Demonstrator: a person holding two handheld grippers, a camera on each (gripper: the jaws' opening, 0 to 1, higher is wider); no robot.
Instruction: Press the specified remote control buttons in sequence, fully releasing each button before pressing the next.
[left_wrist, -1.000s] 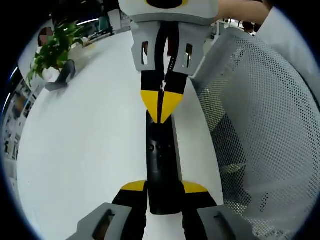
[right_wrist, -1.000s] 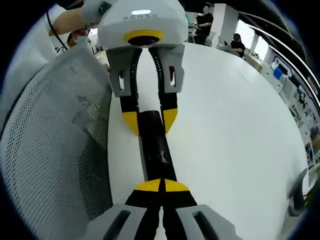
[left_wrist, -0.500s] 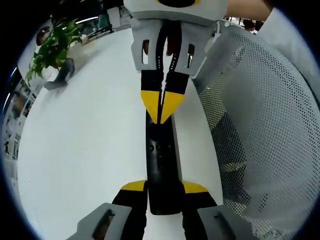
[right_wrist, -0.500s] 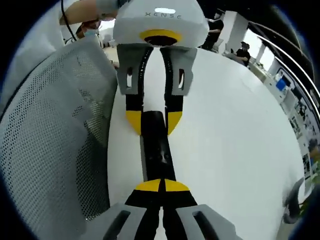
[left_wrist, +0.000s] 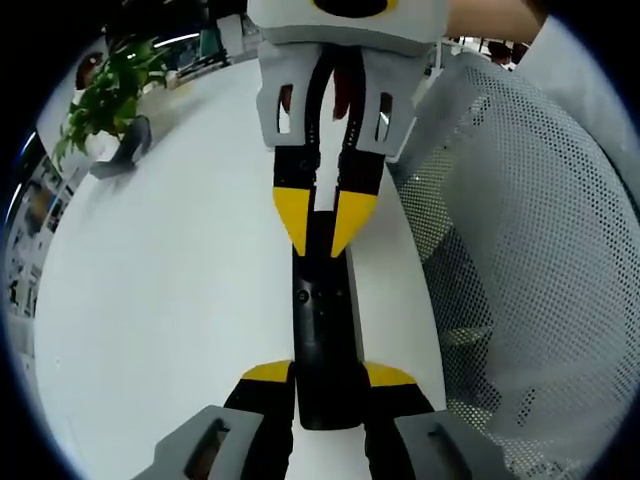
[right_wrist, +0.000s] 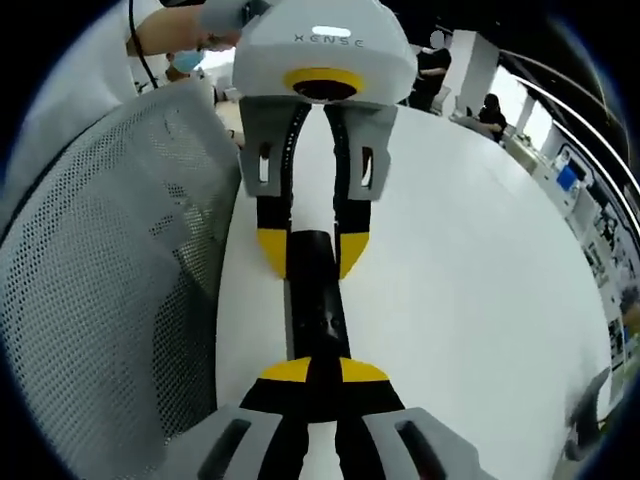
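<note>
black remote control (left_wrist: 322, 330) lies flat on the white table (left_wrist: 170, 300), long axis running between the two grippers, which face each other end to end. small buttons visible on its top face in the left gripper view, too small to tell which

left gripper (left_wrist: 327, 385): jaws parted to the remote's width, yellow tips on either side of the near end, clamped on it as far as i can see. in the right gripper view the same gripper (right_wrist: 312, 248) comes in from the top, yellow tips straddling the far end of the remote (right_wrist: 318, 320)

right gripper (right_wrist: 324, 370): jaws a little apart, narrow gap between the yellow tips, remote's dark body showing through the gap. tips sit over the remote's end; can't tell if they're touching it. in the left gripper view it (left_wrist: 325, 220) enters from the top with the tips spread slightly, hanging over the remote's far end, no clear grip on anything

around it: white perforated mesh chair back (left_wrist: 520, 260) just beside the table edge, on the right of the left gripper view and on the left of the right gripper view (right_wrist: 100, 270). potted green plant (left_wrist: 105, 100) on the table well away from the remote. person's hand (right_wrist: 180, 30) near the top of the right gripper view, people seated in the background there
</note>
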